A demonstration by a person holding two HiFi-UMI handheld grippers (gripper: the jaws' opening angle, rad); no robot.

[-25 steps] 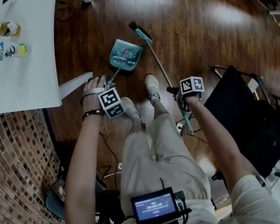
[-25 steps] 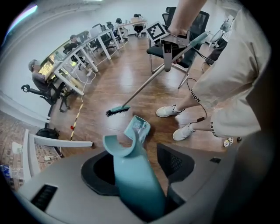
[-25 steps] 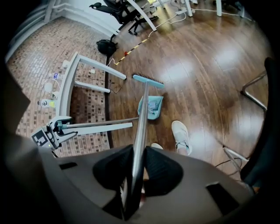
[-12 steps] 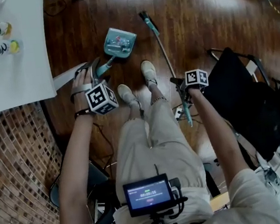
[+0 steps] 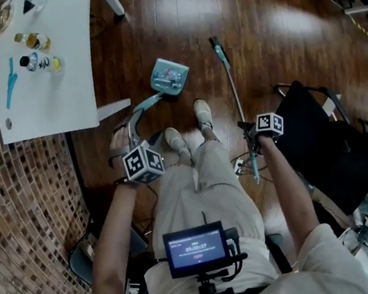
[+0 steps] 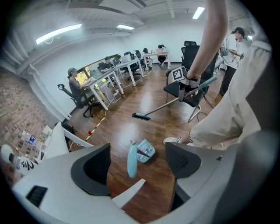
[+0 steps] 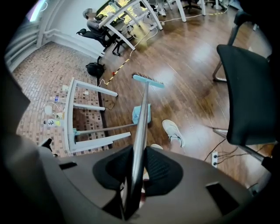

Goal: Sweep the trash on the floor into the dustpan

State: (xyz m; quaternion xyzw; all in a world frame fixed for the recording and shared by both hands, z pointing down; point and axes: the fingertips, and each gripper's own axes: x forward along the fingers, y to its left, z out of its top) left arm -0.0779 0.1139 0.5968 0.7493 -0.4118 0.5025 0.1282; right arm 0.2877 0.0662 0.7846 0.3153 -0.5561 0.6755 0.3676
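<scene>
Dustpan handle (image 6: 131,159) is showing in the gap of the left gripper (image 6: 138,162), whose jaws have just been opening and are standing wide apart. The teal handle is touching neither pad, so this gripper is gripping nothing. Beyond the handle, the dustpan (image 6: 151,148) is sitting flat on the dark wood floor (image 5: 271,44), with the trash (image 5: 172,76) lying inside it as small coloured bits. Right gripper (image 7: 136,162) is clamping its jaws tight on the broom shaft (image 7: 142,118), pads pressing on both sides. The shaft is slanting away and down to the teal broom head (image 7: 148,79), which is resting on the floor just beyond the dustpan and apart from it. In the head view both grippers are hanging in front of the person's knees, the left one near the handle's upper end, the right one partway along the shaft. Two pale shoes (image 5: 201,114) are standing between the handle and the shaft. White table (image 5: 57,99) carrying small bottles is standing left of the dustpan, black chair (image 5: 326,151) right of the broom.
</scene>
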